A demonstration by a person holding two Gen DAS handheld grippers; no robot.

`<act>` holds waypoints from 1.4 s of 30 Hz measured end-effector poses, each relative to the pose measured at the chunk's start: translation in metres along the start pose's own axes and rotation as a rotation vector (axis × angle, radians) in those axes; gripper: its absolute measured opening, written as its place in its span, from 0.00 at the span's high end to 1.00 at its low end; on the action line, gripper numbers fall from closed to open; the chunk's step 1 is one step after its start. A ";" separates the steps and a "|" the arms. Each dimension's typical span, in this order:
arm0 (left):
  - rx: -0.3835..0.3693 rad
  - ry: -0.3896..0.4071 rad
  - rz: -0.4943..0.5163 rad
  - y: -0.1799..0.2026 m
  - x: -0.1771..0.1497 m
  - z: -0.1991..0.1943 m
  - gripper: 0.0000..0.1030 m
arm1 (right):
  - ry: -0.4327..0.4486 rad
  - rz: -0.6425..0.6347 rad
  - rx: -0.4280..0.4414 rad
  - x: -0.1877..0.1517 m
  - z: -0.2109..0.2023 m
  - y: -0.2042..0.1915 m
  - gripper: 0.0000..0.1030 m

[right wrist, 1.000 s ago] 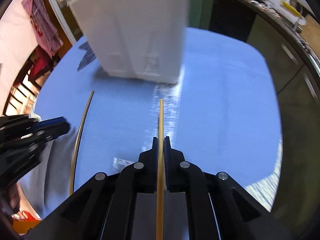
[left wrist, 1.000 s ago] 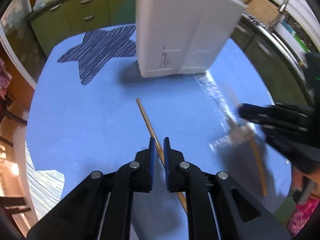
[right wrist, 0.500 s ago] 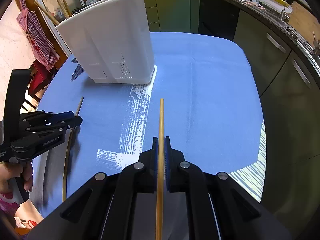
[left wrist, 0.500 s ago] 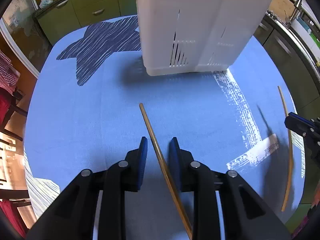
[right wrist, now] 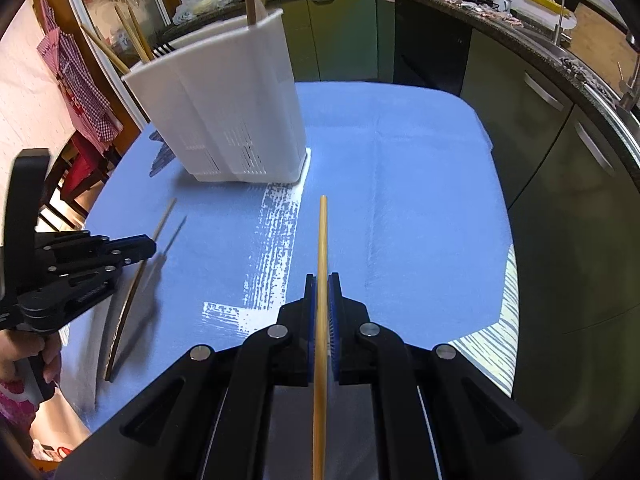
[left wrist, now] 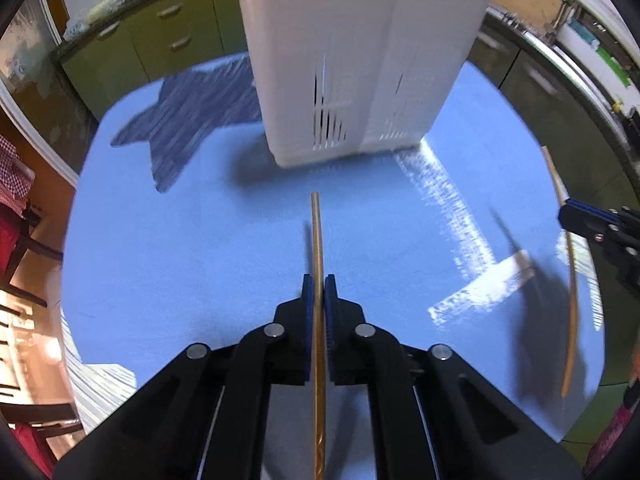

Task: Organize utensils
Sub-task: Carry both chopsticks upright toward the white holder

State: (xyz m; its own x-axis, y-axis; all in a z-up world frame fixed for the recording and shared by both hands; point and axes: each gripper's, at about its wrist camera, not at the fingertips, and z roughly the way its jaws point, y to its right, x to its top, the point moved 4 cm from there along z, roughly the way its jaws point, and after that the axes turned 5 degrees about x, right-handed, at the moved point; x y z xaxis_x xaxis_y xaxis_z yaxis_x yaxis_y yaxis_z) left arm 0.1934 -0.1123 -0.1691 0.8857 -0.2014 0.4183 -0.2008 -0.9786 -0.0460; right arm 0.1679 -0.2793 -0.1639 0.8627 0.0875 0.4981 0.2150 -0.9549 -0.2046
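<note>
Both grippers are pinching a chopstick each: left gripper (left wrist: 319, 285) clamps one chopstick (left wrist: 317, 240), right gripper (right wrist: 321, 285) clamps another chopstick (right wrist: 322, 248), both in front of the white utensil holder (right wrist: 224, 120)

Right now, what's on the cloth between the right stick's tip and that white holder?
Only bare blue tablecloth with a white printed streak, per the right wrist view, between chopstick and utensil holder.
</note>
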 end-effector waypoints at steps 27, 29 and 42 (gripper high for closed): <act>-0.069 0.310 0.045 -0.016 -0.011 -0.158 0.95 | 0.170 -0.077 0.028 -0.002 -0.091 -0.033 0.94; -0.072 0.314 0.045 -0.015 -0.008 -0.160 0.95 | 0.177 -0.078 0.029 0.000 -0.093 -0.034 0.94; -0.076 0.342 0.052 -0.015 0.014 -0.170 0.95 | 0.254 -0.093 0.052 0.021 -0.121 -0.046 0.94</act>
State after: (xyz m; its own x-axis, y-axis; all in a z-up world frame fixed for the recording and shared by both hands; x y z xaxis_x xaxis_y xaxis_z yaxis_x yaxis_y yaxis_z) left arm 0.1381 -0.0931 -0.0086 0.6849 -0.2119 0.6972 -0.2840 -0.9588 -0.0125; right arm 0.1204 -0.2680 -0.0418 0.6969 0.0933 0.7110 0.3165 -0.9298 -0.1882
